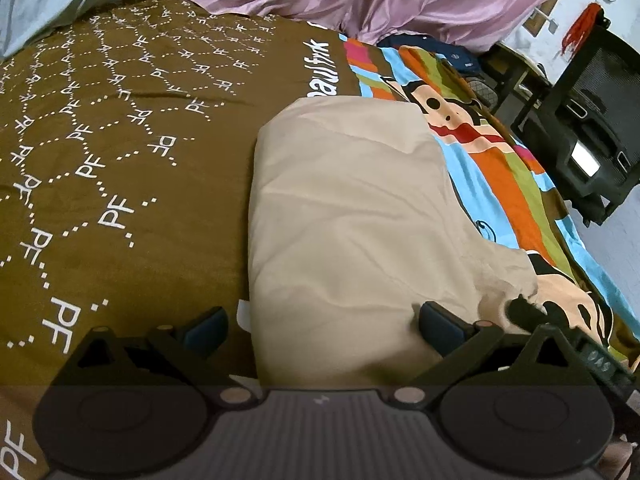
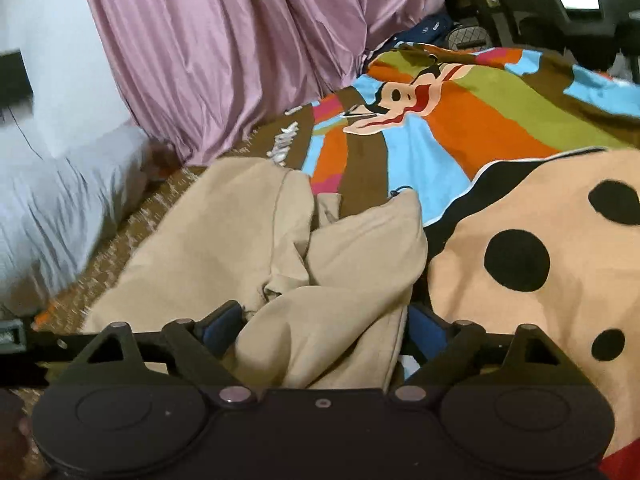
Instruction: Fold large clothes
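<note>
A beige garment lies folded into a long panel on the brown patterned bedspread. My left gripper stands open over its near end. One fingertip is over the bedspread and the other rests against the cloth. In the right wrist view the same beige garment is bunched and creased. A loose fold of it lies between the wide-apart jaws of my right gripper, which is open. The right gripper's black body shows at the garment's right side.
A purple curtain hangs behind the bed. A pale blue pillow or duvet lies at the left. The bedspread's striped monkey print covers the right part. Black furniture stands beyond the bed's right edge.
</note>
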A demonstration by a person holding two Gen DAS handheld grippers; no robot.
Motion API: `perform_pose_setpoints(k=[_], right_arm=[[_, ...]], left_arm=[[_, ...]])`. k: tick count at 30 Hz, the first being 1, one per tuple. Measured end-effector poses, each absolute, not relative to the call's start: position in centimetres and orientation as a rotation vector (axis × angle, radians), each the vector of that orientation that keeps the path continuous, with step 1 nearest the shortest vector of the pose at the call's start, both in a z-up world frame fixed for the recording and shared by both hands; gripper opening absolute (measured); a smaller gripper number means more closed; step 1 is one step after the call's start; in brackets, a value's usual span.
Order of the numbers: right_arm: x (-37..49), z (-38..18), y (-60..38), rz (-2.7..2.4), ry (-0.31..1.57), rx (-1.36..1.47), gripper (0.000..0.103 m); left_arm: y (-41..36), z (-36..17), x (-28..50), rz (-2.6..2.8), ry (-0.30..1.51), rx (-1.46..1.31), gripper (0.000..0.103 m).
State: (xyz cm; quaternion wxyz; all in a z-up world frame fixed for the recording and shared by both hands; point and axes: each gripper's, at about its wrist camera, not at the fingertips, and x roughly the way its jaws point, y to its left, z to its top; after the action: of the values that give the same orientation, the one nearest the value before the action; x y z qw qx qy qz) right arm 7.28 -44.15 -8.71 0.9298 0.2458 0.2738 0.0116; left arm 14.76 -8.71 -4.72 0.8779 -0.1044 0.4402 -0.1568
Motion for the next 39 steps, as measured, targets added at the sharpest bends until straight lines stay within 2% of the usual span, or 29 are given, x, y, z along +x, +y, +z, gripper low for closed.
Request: perform_pose_setpoints(k=[5, 8, 13, 19, 24, 29, 39], right_arm=[[7.1, -9.1, -46.1, 0.057, 0.52, 0.641, 0.09], [7.8, -9.0, -45.5, 0.041, 0.544, 0.597, 0.089], [7.7, -8.8, -44.6, -0.006, 0.589, 0.499, 0.067], [7.5, -9.1, -44.6, 0.002, 0.594, 0.502, 0.053], [7.5, -9.1, -44.8, 0.009, 0.589, 0.519, 0.053], [7.5, -9.2, -45.1, 0.017, 0.582, 0.536, 0.056], [7.2, -8.8, -45.7, 0.013, 0.501, 0.597, 0.061]], left_arm=[[-9.2, -4.6, 14.5, -0.311, 0.901, -0.192, 0.103], [-9.4, -4.5, 14.3, -0.302, 0.891, -0.175, 0.103], [-9.4, -4.4, 14.3, -0.3, 0.894, -0.164, 0.103], [-7.3, -2.4, 14.2, -0.4, 0.783, -0.271, 0.1], [-5.5, -1.6, 19.6, -0.359, 0.813, -0.35, 0.1], [-7.3, -2.0, 25.3, -0.327, 0.86, -0.245, 0.099], [-14.5, -5.9, 25.5, -0.274, 0.925, 0.084, 0.102]])
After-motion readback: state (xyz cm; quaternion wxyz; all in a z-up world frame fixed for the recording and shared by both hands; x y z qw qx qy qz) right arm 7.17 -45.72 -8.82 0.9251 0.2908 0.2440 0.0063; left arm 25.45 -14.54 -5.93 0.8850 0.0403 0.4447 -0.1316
